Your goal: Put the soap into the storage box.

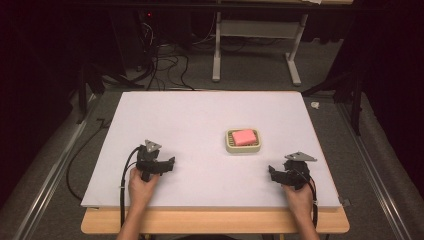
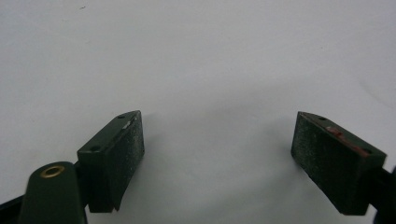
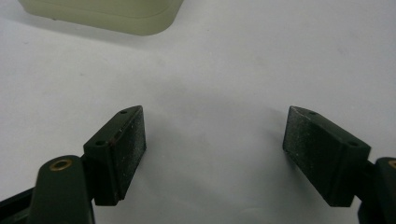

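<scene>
Nearest you, your left hand [image 1: 141, 186] and right hand [image 1: 299, 196] come in over the wooden front edge of the worktop [image 1: 200, 115], each wrapped around a gripper with a black cable trailing back along the forearm.

Your left gripper [image 1: 171, 163] sits near the front left of the white sheet. In the left gripper view its fingers [image 2: 122, 149] stand wide apart with nothing between them — only bare white surface in the gap and beyond it. Your right gripper [image 1: 271, 172] sits near the front right, angled toward the middle of the worktop. In the right gripper view its fingers [image 3: 125, 144] are spread just as wide and hold nothing.

Farther in, right of centre, a cream soap dish [image 1: 243, 141] rests on the white sheet with a pink bar of soap [image 1: 244, 136] lying in it. The dish is up and to the left of your right gripper, apart from it and touching neither finger; in the right gripper view a corner of the dish [image 3: 112, 14] shows at the top left, ahead of the left finger rather than in line with the gap. It lies well apart from your left gripper, off to that gripper's right.

Beyond the worktop — grey floor, a tangle of black cables [image 1: 160, 65], and the pale legs of a stand [image 1: 255, 45].
</scene>
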`<action>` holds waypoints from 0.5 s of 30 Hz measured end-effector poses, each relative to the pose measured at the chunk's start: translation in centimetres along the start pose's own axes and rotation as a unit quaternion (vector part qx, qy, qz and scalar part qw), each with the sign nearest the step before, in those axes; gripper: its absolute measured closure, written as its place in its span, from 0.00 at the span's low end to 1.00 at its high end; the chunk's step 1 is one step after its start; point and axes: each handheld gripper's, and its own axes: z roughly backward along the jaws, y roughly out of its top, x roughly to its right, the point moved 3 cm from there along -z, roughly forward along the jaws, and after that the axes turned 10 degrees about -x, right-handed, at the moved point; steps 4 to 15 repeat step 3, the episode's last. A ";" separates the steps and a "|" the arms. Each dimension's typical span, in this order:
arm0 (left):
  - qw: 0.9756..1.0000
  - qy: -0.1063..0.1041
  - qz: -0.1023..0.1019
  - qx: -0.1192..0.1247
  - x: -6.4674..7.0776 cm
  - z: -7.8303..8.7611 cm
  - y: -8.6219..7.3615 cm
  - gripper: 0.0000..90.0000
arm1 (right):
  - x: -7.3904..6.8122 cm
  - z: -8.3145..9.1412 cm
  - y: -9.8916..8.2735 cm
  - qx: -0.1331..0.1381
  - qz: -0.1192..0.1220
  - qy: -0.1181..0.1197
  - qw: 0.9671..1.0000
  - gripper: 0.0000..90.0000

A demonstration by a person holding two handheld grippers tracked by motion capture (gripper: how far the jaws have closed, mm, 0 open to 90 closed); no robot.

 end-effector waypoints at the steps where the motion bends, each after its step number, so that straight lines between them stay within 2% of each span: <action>1: 1.000 0.000 0.000 0.000 0.0 0.0 0.0 0.20 | 0.0 0.0 0.0 0.000 0.000 0.000 1.000 0.24; 15: 1.000 0.000 0.000 0.000 0.0 0.0 0.0 0.20 | 0.0 0.0 0.0 0.000 0.000 0.000 1.000 0.24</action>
